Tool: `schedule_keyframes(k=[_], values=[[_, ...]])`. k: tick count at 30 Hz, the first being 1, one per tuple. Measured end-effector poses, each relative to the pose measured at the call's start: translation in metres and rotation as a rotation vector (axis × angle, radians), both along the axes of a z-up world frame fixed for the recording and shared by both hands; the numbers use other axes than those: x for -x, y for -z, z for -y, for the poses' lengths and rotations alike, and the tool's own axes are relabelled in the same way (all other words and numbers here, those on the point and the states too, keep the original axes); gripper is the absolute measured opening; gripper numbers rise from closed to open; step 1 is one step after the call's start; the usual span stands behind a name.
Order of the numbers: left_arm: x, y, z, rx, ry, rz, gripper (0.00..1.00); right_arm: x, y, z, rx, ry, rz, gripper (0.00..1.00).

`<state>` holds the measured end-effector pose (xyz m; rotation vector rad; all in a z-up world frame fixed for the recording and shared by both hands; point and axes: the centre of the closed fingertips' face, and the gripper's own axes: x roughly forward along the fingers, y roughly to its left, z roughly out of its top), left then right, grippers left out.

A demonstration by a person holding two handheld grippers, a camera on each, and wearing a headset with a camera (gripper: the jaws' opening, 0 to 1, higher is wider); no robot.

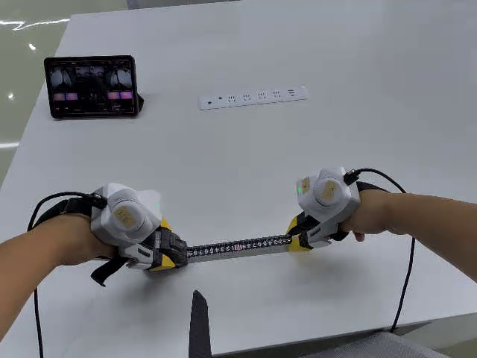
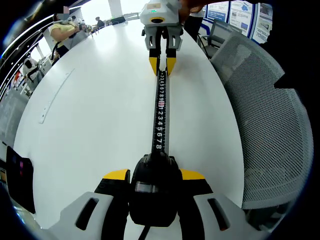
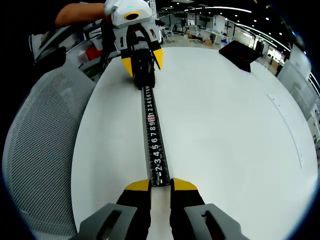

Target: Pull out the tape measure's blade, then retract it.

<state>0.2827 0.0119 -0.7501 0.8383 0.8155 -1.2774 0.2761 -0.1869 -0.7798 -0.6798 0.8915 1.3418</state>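
Hidden: the blade (image 3: 152, 135) tip is sitting out of sight between the right gripper's (image 3: 160, 185) jaws, and its far digits are blurring.
Case: the left gripper (image 2: 154, 174) is clamping the case (image 2: 153, 200) over the table (image 1: 223, 149), near the front edge.
Blade: it is stretching straight between both grippers, with the right jaws pinching its end.
Hands: both are facing each other from opposite sides.

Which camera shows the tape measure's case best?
The left gripper view: the case sits close between the left tool's jaws. The head view shows it partly hidden; the right gripper view, far off.
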Motion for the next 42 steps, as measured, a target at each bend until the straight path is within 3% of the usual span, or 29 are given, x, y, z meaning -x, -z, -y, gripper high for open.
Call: schedule_keyframes(k=[42], values=[[0.000,0.001,0.002,0.004,0.000,-0.001,0.32,0.001,0.000,0.026,0.007,0.024,-0.005,0.10]])
